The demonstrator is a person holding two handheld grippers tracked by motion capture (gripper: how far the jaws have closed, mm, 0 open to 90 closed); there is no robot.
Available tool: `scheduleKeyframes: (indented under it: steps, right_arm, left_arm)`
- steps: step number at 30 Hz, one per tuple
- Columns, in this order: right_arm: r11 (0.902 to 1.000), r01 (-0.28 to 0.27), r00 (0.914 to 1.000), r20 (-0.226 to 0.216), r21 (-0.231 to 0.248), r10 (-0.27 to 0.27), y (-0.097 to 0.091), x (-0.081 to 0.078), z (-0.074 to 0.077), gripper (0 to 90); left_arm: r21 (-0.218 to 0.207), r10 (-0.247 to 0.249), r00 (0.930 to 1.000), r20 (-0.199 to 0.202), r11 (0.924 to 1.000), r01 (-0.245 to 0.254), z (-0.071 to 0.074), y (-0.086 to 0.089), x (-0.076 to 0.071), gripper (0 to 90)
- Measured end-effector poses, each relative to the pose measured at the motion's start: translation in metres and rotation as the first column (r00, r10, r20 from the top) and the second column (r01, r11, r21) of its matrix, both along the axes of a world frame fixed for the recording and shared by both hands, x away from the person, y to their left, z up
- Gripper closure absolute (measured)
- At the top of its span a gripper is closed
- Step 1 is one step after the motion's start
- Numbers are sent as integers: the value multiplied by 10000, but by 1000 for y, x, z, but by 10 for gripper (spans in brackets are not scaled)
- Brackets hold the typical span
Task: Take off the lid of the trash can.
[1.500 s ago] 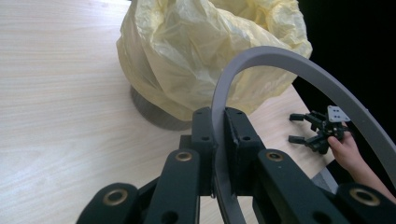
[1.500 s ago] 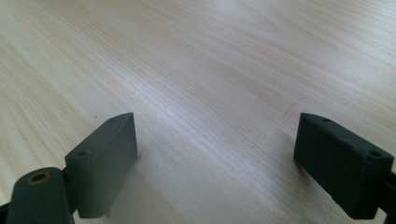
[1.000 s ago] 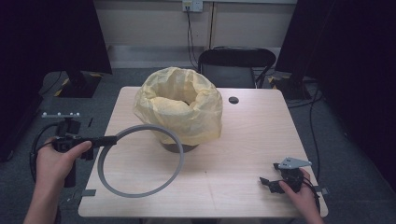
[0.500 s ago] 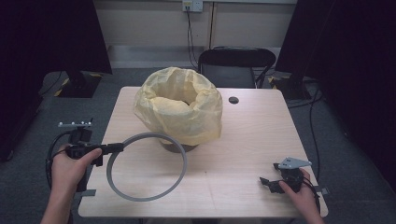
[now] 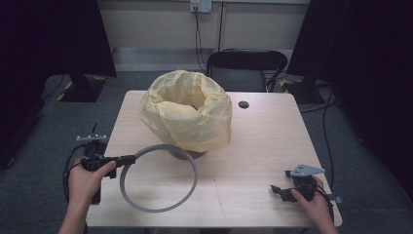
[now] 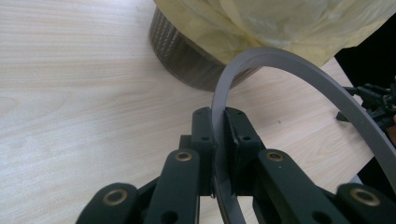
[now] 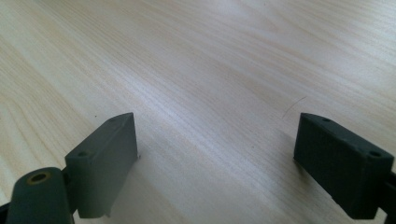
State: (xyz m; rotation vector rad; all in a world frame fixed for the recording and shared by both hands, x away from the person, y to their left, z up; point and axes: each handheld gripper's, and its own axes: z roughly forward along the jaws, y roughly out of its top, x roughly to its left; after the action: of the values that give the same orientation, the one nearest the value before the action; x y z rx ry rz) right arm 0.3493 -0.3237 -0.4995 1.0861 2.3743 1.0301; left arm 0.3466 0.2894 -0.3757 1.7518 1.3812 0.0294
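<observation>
- Two grippers here: left gripper pinches the grey ring at its left edge, ring stretching right over the table, near the bagged bin.
- Right gripper sits spread, holding nothing, near-right corner.

Left tongs are held level by the left hand at the near-left tabletop edge, jaws clamped together. Right tongs are held low by the right hand at the near-right corner, jaws spread wide, nothing gripped.
</observation>
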Motion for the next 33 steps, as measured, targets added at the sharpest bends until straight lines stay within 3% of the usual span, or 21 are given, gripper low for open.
scheduleKeyframes:
  steps: [14,21,27,31,33]
  right_arm:
    - [10000,-1,10000,10,-1,1,0,0,0,125]
    - [10000,0,10000,-1,1,0,0,0,0,125]
    - [10000,0,10000,3,-3,0,0,0,0,125]
    - [10000,0,10000,13,-8,0,0,0,0,125]
    - [10000,-1,10000,4,-4,1,0,0,0,125]
  left_arm:
    - [186,247,9996,-139,9995,-245,-35,-11,8,832]
    - [433,366,9987,-362,9985,-350,-63,-13,12,832]
    - [358,539,9971,-537,9980,-520,-72,-8,13,832]
    - [441,717,9963,-481,9966,-696,-78,-5,13,832]
    - [679,808,9960,-389,9946,-780,-83,-4,13,831]
